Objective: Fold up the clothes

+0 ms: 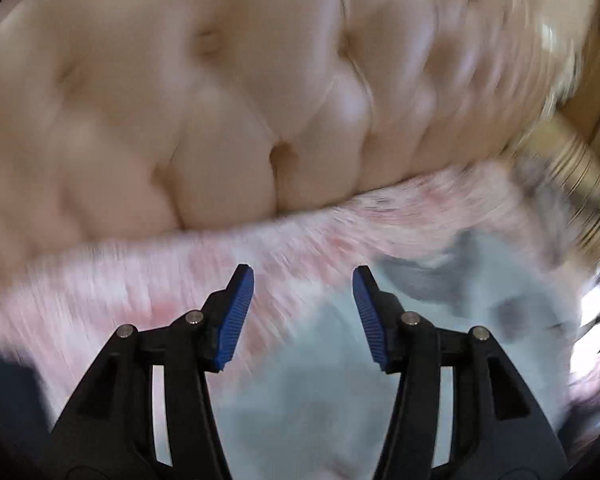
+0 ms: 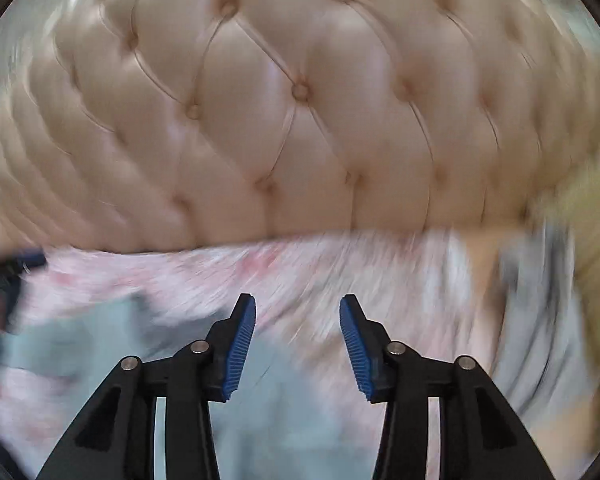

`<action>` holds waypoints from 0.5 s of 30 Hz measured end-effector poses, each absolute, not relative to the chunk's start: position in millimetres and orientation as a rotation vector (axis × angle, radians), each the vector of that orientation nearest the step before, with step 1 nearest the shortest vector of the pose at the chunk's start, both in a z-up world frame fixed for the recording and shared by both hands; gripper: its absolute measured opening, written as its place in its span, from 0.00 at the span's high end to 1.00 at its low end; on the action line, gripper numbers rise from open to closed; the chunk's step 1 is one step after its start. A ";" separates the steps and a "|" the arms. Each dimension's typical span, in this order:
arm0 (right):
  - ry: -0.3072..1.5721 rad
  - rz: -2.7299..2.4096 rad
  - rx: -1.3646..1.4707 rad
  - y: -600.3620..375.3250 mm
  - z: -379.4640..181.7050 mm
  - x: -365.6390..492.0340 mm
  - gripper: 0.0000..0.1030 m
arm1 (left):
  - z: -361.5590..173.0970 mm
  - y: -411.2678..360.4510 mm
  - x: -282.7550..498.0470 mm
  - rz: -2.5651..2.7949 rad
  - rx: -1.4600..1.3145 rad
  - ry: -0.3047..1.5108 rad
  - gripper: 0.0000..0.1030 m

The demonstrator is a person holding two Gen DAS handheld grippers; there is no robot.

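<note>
Left wrist: both grippers (image 1: 303,280) (image 2: 298,310) gape empty above the pale-blue garment (image 1: 300,380) (image 2: 284,412).

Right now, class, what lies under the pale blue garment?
The pale blue garment lies on a pink floral bedsheet, which shows around it. Anything beneath its middle is covered.

Tufted headboard (image 2: 300,120): beige, glossy padding, diamond-stitched with buttons, filling the upper half of both wrist views. Bedsheet (image 2: 300,272): pink and white pattern, heavily blurred, meeting the headboard's lower edge. Wooden furniture (image 1: 572,160): golden-brown, at 3 o'clock in the left wrist view; detail cannot be made out.
</note>
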State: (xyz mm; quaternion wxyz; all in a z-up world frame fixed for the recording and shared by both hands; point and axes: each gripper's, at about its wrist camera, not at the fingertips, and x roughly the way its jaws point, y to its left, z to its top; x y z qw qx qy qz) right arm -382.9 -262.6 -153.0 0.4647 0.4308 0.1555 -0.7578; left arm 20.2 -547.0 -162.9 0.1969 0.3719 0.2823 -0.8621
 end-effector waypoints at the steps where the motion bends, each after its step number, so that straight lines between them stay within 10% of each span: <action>1: 0.333 -1.848 1.110 -237.9 -156.4 -365.6 0.49 | -162.6 -528.0 48.4 -2.411 0.989 0.876 0.45; 3: 0.227 -1.838 1.221 -185.3 -169.8 -325.3 0.37 | -170.8 -480.4 104.4 -2.391 0.920 1.004 0.44; 15: -0.226 -1.706 1.563 -5.8 -245.6 -165.3 0.37 | -292.2 -286.2 277.9 -1.917 0.700 1.972 0.44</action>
